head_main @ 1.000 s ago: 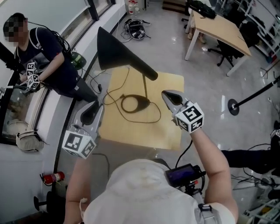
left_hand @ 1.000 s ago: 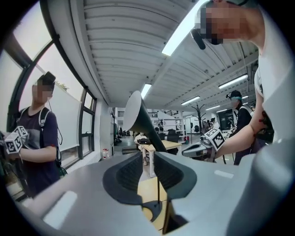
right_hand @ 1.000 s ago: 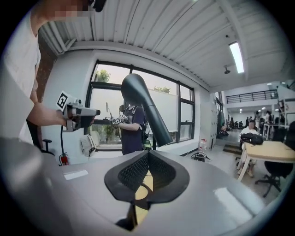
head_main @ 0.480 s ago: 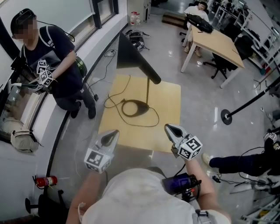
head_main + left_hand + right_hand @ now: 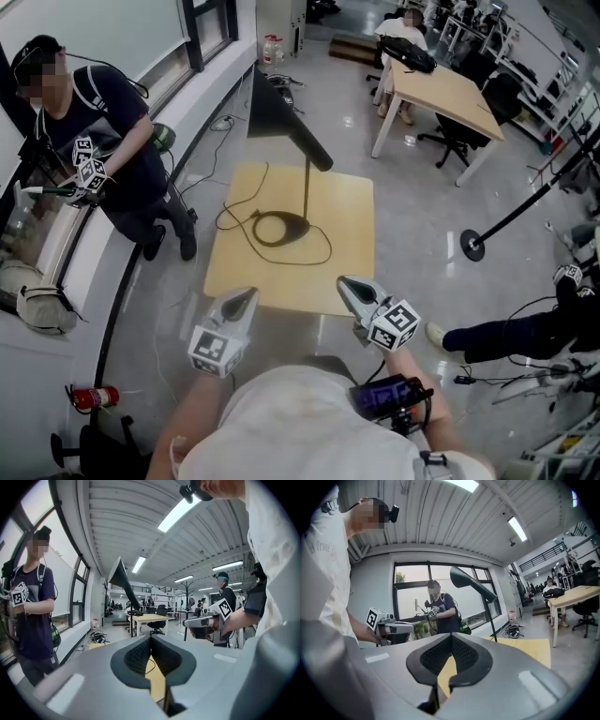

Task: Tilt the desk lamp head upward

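Only overhead: lamp base [image 5: 281, 228], probably with cable [image 5: 302, 264].

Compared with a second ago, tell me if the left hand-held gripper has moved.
Yes. The left hand-held gripper has pulled back toward the person, from beside the wooden table's left edge to short of its near edge.

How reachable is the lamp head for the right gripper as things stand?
Probably yes, with a forward reach: the right gripper, shut and empty, hangs well short of the lamp head, and nothing shows between them above the table. Its jaws would need to open first.
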### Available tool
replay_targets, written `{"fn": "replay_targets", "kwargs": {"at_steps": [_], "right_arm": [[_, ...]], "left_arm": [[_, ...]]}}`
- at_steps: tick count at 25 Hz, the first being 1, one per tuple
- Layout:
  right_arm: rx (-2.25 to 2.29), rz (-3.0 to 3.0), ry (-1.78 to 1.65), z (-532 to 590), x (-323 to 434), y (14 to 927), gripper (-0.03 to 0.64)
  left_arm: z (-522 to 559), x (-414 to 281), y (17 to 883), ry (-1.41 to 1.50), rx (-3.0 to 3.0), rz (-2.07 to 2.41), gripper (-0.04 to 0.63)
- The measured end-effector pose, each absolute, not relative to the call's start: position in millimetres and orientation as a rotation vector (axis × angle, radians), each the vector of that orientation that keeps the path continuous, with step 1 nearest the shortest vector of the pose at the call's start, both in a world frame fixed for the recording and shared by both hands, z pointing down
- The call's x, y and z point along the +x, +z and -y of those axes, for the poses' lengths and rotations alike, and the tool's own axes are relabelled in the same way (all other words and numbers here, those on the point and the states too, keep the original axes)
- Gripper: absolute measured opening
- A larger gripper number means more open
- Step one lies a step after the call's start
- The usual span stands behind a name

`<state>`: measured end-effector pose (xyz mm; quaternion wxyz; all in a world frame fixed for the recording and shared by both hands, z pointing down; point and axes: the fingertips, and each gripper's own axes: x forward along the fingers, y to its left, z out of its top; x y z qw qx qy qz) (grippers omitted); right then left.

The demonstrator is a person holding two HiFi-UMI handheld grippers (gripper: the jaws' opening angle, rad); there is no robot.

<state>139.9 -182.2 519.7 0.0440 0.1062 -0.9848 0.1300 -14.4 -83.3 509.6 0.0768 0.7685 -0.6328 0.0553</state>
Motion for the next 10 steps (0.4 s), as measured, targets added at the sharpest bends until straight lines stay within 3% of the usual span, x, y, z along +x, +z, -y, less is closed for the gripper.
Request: {"fn": "replay_targets", "kwargs": {"at_steps": [10], "right_arm": [[0.352,3.005,0.392,148,149,520,0.009]], "left_arm": [[49,-7,517,0.121,2.282,1.884,0.002]]}}
